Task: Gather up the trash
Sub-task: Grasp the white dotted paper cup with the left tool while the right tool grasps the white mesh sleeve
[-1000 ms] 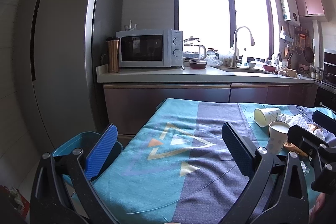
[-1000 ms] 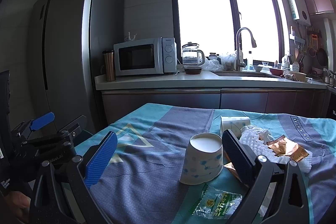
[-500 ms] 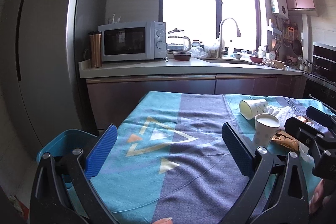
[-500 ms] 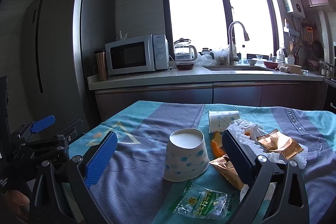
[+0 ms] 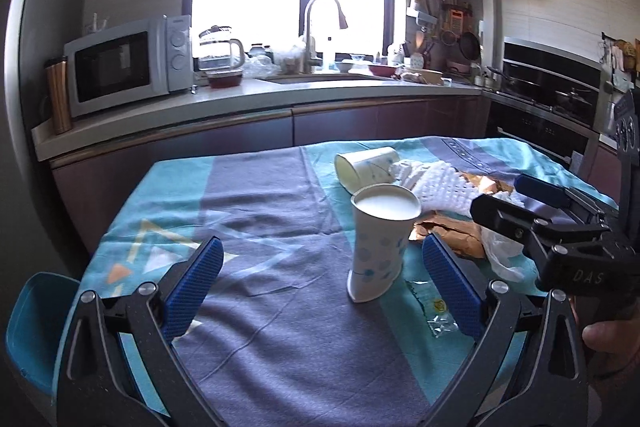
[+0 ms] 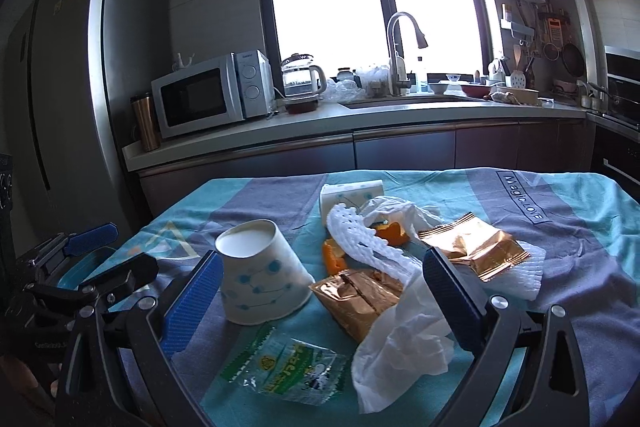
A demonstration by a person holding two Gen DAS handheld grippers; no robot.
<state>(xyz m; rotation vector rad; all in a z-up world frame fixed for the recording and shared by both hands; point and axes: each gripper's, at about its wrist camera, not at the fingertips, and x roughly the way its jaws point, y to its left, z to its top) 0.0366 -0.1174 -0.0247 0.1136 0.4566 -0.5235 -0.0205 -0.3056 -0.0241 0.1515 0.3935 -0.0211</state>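
Inverted paper cup (image 6: 262, 281): white, blue-dotted, tapered. Crinkled gold foil wrapper (image 6: 358, 297) beside it. Left gripper (image 5: 320, 291) and right gripper (image 6: 320, 297) jaws spread, empty.

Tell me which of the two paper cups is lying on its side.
The far paper cup, next to the white foam netting, lies on its side, open mouth facing left. The near cup stands upside down.

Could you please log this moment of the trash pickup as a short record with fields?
surface: table with teal and purple cloth
upside-down paper cup: standing, untouched
second paper cup: on its side, behind
other trash: gold wrappers, white foam net, orange peel, tissue, clear green packet
bin: blue, beside table
left tool: open, empty
right tool: open, empty
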